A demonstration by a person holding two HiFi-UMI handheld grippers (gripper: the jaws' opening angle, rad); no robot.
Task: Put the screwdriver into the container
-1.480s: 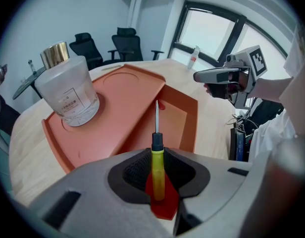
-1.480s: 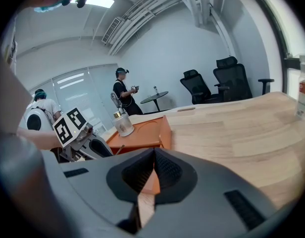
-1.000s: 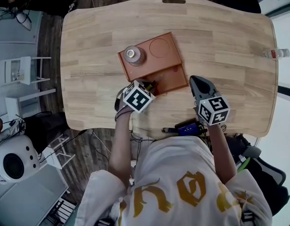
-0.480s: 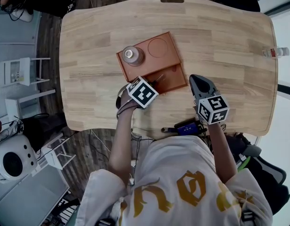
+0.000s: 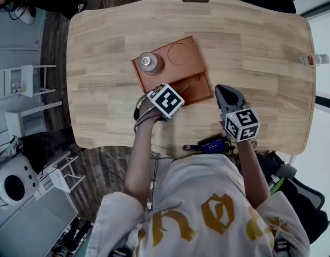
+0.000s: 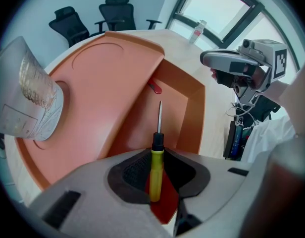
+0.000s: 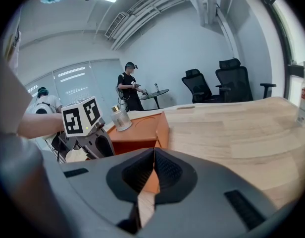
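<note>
**Screwdriver held over the container, not yet let go**

The pick-up is done; the drop is left. The left gripper (image 6: 156,172) is clenched on the yellow handle of the screwdriver (image 6: 156,155). The black collar and thin metal shaft stick out past the jaws. The tool points steeply down at the sunken compartment (image 6: 178,103) along the near edge of the orange container (image 5: 170,71). The tip hangs above that compartment's floor. Whether it touches the floor cannot be told from these views.

A small red piece (image 6: 153,87) lies further along the same compartment. A glass jar (image 5: 147,62) stands on the container's raised part, off to the left of the screwdriver and clear of it.

The right gripper (image 5: 225,94) sits just beyond the container's right edge, over the table (image 5: 250,47). Its jaws are closed together with nothing between them, and it takes no part in the work.

What probably remains is to lower the tool a little, open the left jaws so it lies inside the walls, and draw the gripper away.
</note>
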